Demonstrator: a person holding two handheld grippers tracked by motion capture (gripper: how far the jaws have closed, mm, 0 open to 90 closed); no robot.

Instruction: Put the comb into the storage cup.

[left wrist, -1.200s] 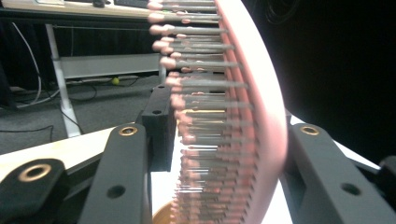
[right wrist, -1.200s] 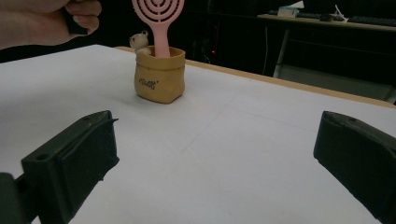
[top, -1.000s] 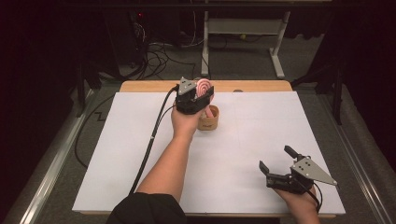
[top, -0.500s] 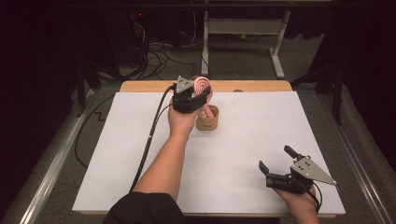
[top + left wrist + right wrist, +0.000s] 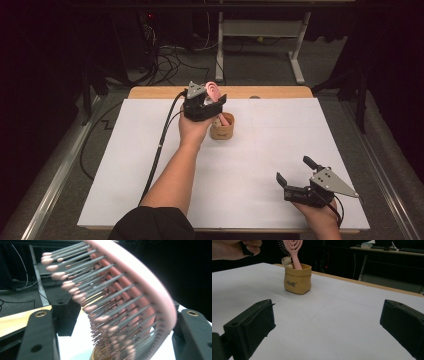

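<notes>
Hairbrush (image 5: 130, 302) pink, vented curved back, grey pink-tipped bristles.

The right gripper (image 5: 327, 322) is showing its two black jaws rising from the bottom edge, standing wide apart with bare white tabletop (image 5: 332, 322) between them; nothing is lying in the gap. Farther off, a small mustard-yellow fabric pouch (image 5: 297, 279) with dark lettering on its front is standing upright on the white surface; a pink plastic hairbrush (image 5: 293, 251) with curved slots in its head is standing handle-down inside it, leaning slightly; a pale rounded thing, too small to identify, is peeking over the pouch's rim beside the handle. A person's hand (image 5: 235, 248) is hovering at the upper left, near the brush head; a light wooden table edge (image 5: 372, 286) is running behind, with dark furniture beyond.
</notes>
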